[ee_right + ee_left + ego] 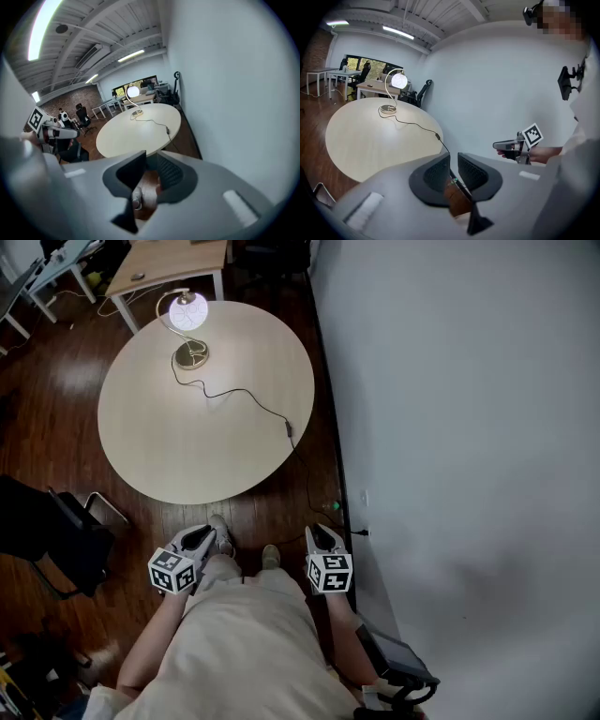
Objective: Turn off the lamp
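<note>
Head view: lamp (188, 312) lit at eleven o'clock; left gripper (206, 534), right gripper (320, 532) parted, empty; best press the cord switch (289, 428) squarely

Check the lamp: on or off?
On: the lamp glows bright white at the far side of the round table in every view.

cord switch (289, 428) too small to read, desk (178, 266) cut off at top edge

Round pale surface (187, 446) on dark wood floor (47, 427). Plain white wall (469, 427) close beside right edge. Rectangular desk (173, 261) beyond far edge. Black chair (42, 531) off near-left edge. Ceiling strip lights (397, 32); window (370, 63) at far end.
</note>
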